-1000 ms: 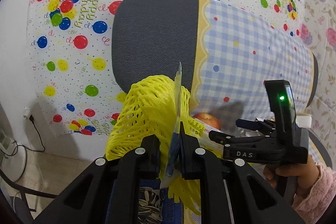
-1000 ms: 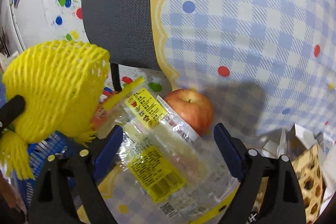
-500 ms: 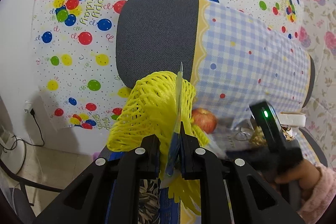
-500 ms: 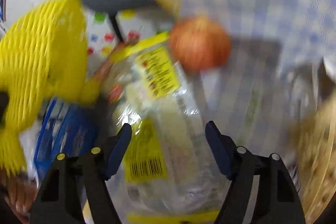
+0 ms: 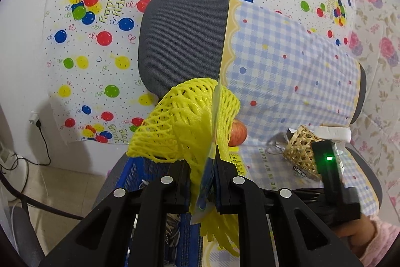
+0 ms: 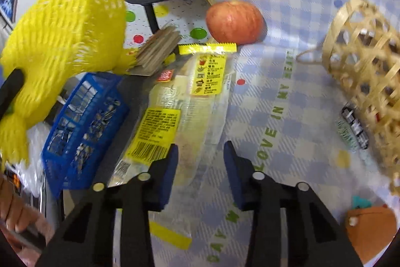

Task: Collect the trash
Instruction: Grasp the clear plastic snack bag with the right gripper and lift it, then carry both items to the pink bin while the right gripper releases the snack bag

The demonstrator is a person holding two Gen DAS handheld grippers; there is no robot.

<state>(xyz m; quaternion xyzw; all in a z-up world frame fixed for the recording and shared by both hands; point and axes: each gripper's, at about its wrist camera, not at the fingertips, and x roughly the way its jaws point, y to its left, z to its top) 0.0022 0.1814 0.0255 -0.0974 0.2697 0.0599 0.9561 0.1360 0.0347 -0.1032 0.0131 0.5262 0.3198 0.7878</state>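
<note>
My left gripper [image 5: 202, 167] is shut on a yellow foam fruit net [image 5: 190, 116] and a thin flat wrapper [image 5: 214, 116] standing on edge between its pads. The same net [image 6: 65, 29] shows at the left of the right wrist view, above a blue basket [image 6: 82, 121] of seed shells. My right gripper [image 6: 200, 149] points down at a clear plastic wrapper with yellow labels [image 6: 180, 104] lying flat on the checked cloth [image 6: 287, 104]. Its jaws are closing with the wrapper's near end between them, and a gap still shows.
A red apple [image 6: 235, 21] sits beyond the wrapper. A woven bamboo basket [image 6: 362, 71] lies on its side at the right, a small dark packet [image 6: 352, 126] beside it. An orange object [image 6: 370, 229] is at lower right. The grey chair back [image 5: 185, 41] rises behind.
My right gripper has dropped toward the clear wrapper and its jaws have narrowed a lot. The left gripper drifted slightly, still holding the net.
</note>
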